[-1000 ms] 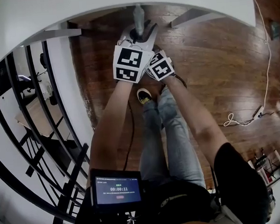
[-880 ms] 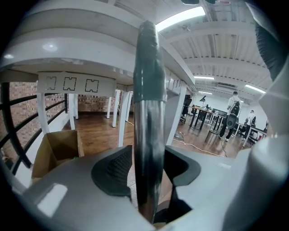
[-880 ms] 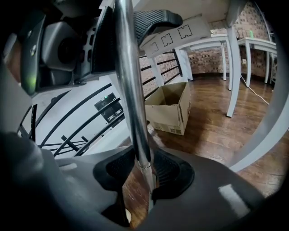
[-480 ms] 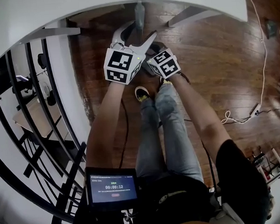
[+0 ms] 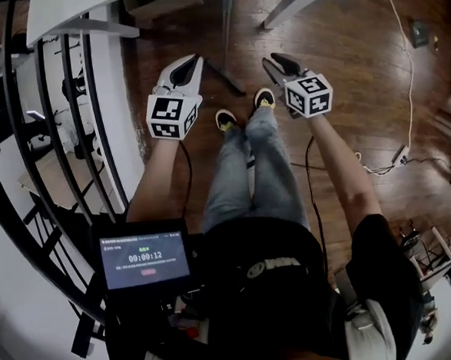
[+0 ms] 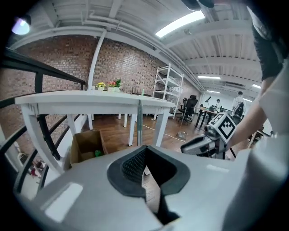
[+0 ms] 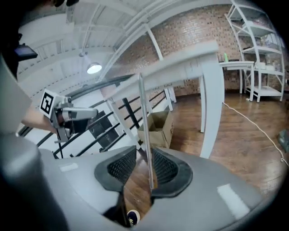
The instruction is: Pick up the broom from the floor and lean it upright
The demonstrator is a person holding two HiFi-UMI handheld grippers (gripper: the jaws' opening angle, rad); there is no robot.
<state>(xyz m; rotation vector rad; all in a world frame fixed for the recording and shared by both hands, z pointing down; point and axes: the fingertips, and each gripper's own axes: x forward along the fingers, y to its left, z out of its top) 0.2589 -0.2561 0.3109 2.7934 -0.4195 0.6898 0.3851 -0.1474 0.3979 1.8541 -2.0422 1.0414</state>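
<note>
Broom upright, pole leaned on edge of white worktop, foot down on floor. Left gripper fingers just closed fully together, empty. Right gripper fingers partly apart, just been closing, nothing gripped; pole only in line beyond the gap. Step in hand, likely: clearing off. Best done keeping both wide of pole, no brushing, eyes on the lean. Legible: screen timer 00:00:12; smaller print unreadable.

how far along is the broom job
Done, by the look: the broom stands upright, leaning on the white table. Nothing in hand: left gripper shut, right gripper open, its jaws just closing with nothing between; both off the broom. Nothing seems left.
</note>
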